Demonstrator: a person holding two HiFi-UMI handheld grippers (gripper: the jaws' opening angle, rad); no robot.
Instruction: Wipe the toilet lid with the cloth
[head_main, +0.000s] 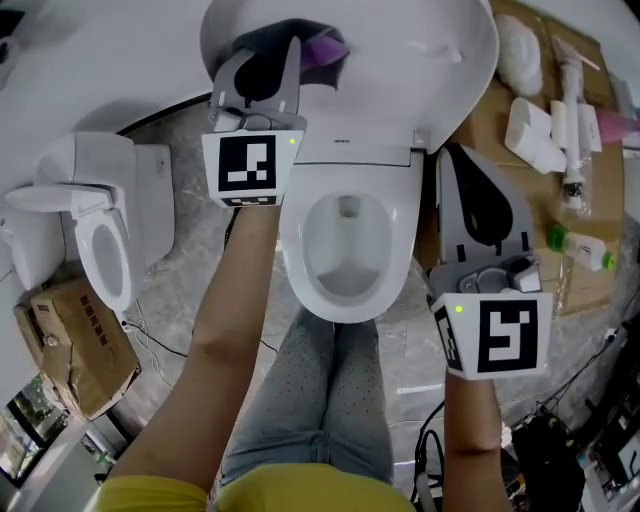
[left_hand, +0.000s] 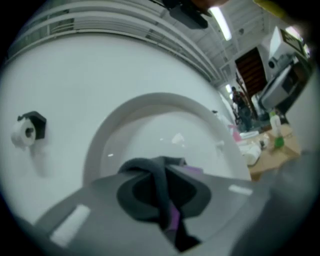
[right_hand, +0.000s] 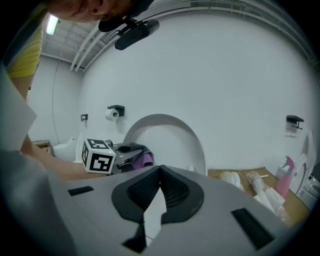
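Note:
The white toilet's lid (head_main: 420, 50) stands raised behind the open bowl (head_main: 345, 250). My left gripper (head_main: 285, 48) is shut on a dark grey and purple cloth (head_main: 325, 47), which it holds against the lid's left part. In the left gripper view the cloth (left_hand: 165, 200) hangs bunched between the jaws in front of the lid (left_hand: 165, 130). My right gripper (head_main: 452, 155) hovers to the right of the bowl, shut with nothing in it. In the right gripper view its pads (right_hand: 172, 187) meet, and the lid (right_hand: 170, 140) and cloth (right_hand: 142, 160) show beyond.
A second white toilet (head_main: 100, 230) and a cardboard box (head_main: 75, 345) stand at the left. Flattened cardboard (head_main: 500, 110) at the right carries bottles and white parts, among them a green-capped bottle (head_main: 580, 248). A toilet-roll holder (left_hand: 30, 127) is on the wall. Cables lie on the floor.

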